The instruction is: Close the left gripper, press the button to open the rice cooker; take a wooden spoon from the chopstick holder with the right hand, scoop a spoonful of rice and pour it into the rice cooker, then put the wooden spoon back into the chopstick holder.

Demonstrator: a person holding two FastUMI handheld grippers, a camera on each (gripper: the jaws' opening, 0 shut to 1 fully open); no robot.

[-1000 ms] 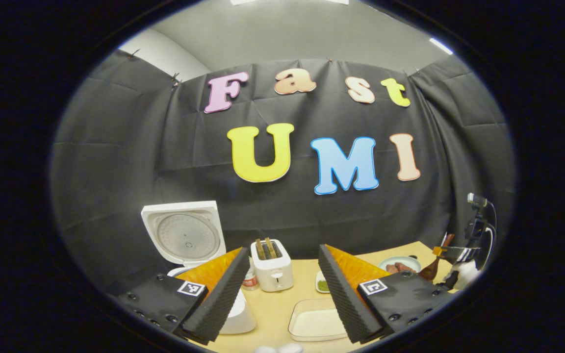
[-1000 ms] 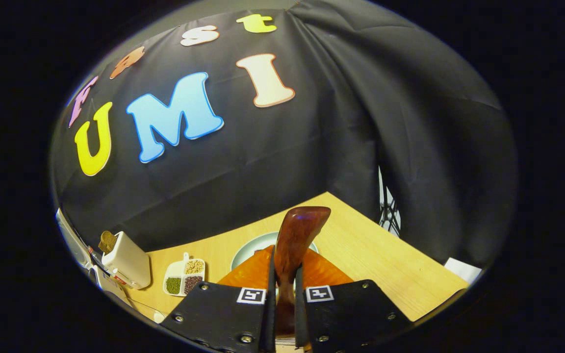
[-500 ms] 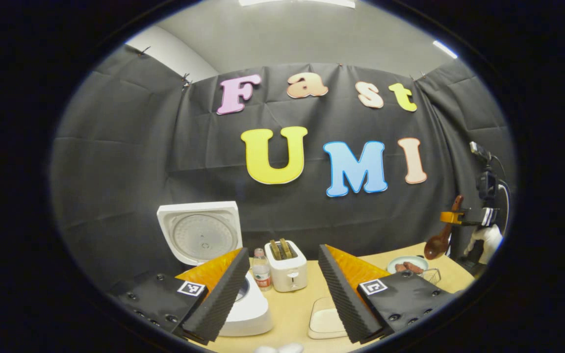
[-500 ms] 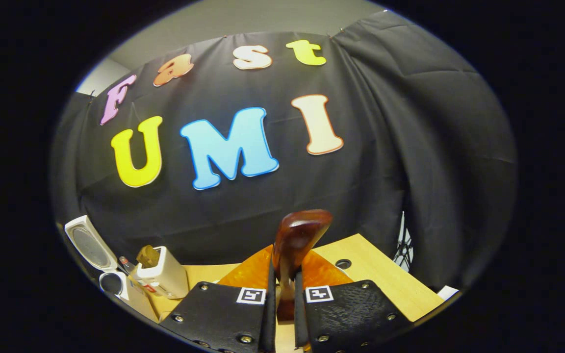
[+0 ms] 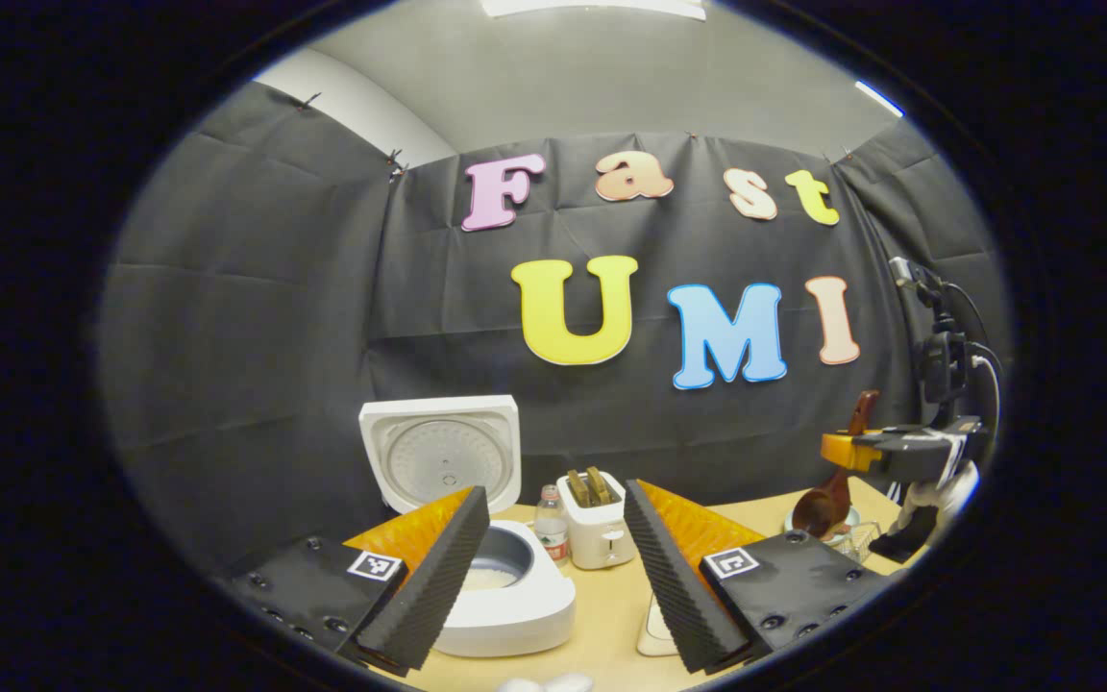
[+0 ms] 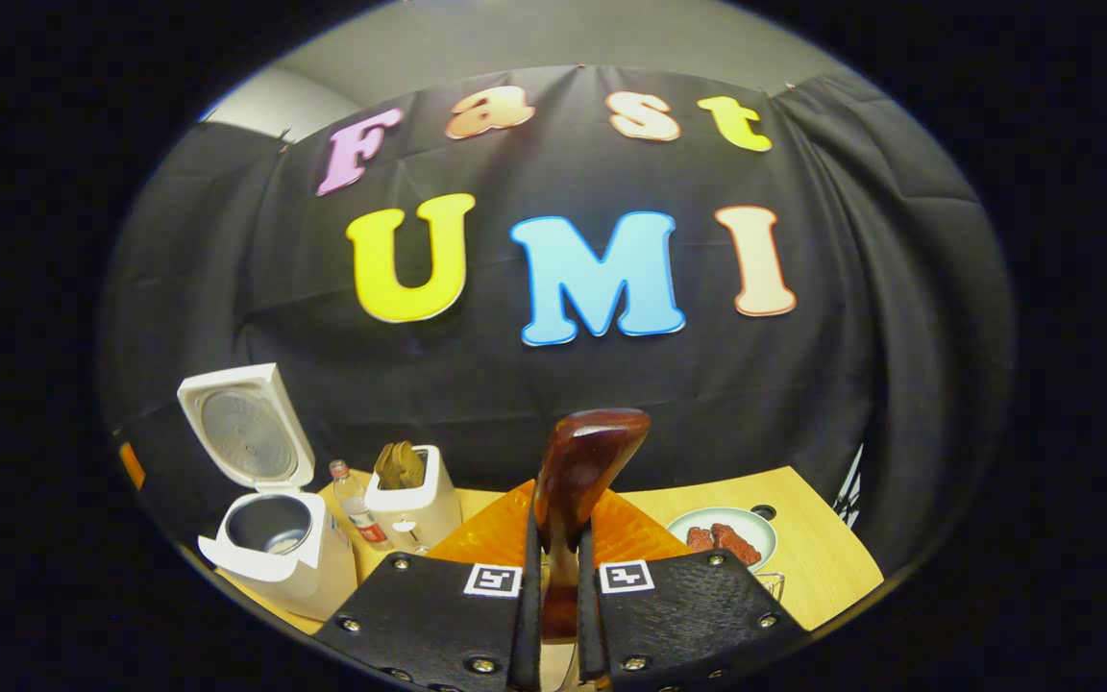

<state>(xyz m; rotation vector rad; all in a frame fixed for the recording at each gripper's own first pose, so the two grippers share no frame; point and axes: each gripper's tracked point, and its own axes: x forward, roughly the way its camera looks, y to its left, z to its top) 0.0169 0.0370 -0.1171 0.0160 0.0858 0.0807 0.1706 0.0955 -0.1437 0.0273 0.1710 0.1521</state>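
The wooden surface (image 5: 611, 601) carried everything, and on its left side stood the white rice cooker (image 5: 505, 601), lid (image 5: 443, 452) raised upright and the inner pot showing a little rice at the bottom. In the right gripper view the same rice cooker (image 6: 275, 548) sat at the far left, open. Just right of it stood a small plastic bottle (image 5: 551, 524) and a white toaster (image 5: 597, 524) with two slices in its slots. A plate (image 6: 722, 538) with reddish pieces of food lay toward the right edge.

The left hand-held gripper (image 5: 553, 557) was spread wide, nothing between its fingers, raised in front of the rice cooker and toaster. The right hand-held gripper (image 6: 553, 586) was pinching the handle of the wooden spoon (image 6: 578, 481). From the left gripper view the wooden spoon (image 5: 827, 495) hung bowl-down over the surface's right side, above the plate.
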